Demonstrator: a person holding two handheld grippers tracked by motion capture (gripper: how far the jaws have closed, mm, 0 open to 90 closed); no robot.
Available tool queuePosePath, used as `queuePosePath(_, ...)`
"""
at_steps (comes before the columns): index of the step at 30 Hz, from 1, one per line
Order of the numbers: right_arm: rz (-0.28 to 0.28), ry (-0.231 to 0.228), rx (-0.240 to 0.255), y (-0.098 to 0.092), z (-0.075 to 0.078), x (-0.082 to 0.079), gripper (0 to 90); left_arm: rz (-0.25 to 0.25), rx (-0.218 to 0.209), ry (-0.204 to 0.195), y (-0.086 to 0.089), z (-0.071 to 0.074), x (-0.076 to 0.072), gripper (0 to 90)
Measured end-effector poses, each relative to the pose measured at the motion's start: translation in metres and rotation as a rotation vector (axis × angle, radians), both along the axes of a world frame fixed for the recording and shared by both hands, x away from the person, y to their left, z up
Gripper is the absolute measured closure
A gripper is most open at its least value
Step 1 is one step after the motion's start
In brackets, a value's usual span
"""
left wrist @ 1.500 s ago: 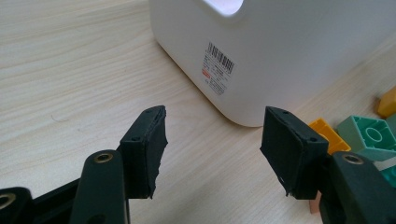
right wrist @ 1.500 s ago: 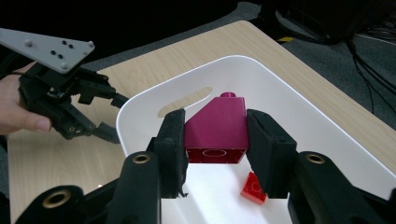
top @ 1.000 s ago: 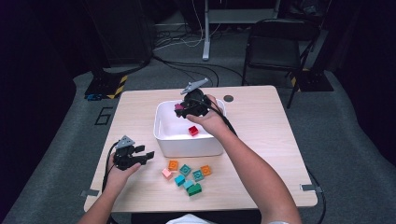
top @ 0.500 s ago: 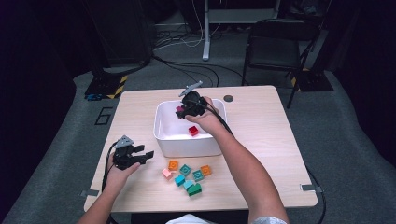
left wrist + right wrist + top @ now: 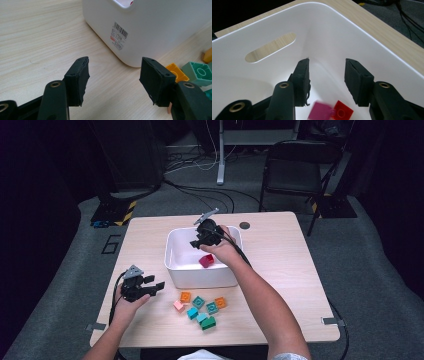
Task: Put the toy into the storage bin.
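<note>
— Tongs first: how are the right tongs [image 5: 326, 82] standing?

— Jaws are standing apart inside the white bin [image 5: 175, 255], and they have just been opening. A magenta block [image 5: 320, 111] is showing blurred just below the gap, clear of both pads, with nothing pressing on it.

— Where is that block sitting relative to the red one?

— Magenta block is lying just beside the red block [image 5: 342, 110] at the bin's floor; whether they are touching, I cannot tell. From the high view, the red block [image 5: 206, 261] is resting near the bin's right side, under the right tongs [image 5: 202, 240].

— And the left tongs [image 5: 113, 80]?

— Jaws are apart and gripping nothing, hovering low over the tabletop [image 5: 280, 250], pointing toward the bin's outer wall and its barcode label [image 5: 119, 35]. In the high view the left tongs [image 5: 150, 287] are sitting left of the bin's front corner.

— Anything else lying around?

— Loose blocks [image 5: 200, 309] are clustering on the tabletop in front of the bin: orange, pink, teal and green ones, close together.
</note>
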State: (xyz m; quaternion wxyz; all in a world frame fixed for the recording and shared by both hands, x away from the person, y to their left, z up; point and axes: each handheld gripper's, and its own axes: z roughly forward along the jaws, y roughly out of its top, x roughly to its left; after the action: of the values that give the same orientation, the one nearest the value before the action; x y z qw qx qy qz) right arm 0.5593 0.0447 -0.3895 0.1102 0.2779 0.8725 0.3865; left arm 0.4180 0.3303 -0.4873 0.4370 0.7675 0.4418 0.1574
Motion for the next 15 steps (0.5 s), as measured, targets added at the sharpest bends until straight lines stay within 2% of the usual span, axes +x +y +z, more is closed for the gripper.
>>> queuePosePath(1, 0.010, -0.020, 0.006, -0.002, 0.002, 0.000, 54.7, 0.001, -0.001, 0.000, 0.000, 0.000, 0.000, 39.8)
queuePosePath(3, 0.001, -0.009, 0.015, -0.004, 0.008, -0.003, 54.6, 0.000, 0.001, 0.005, 0.001, 0.000, 0.000, 39.9)
queuePosePath(8, 0.030, -0.038, 0.047, -0.011, 0.023, -0.015, 54.5, 0.003, -0.001, 0.004, 0.001, 0.000, 0.000, 39.8)
queuePosePath(12, 0.049, -0.054, 0.056, -0.015, 0.034, -0.025, 54.5, 0.003, 0.002, -0.002, 0.001, 0.000, -0.001, 39.8)
queuePosePath(15, 0.067, -0.069, 0.049, -0.019, 0.043, -0.036, 54.5, 0.004, 0.003, 0.009, 0.003, 0.002, -0.001, 39.8)
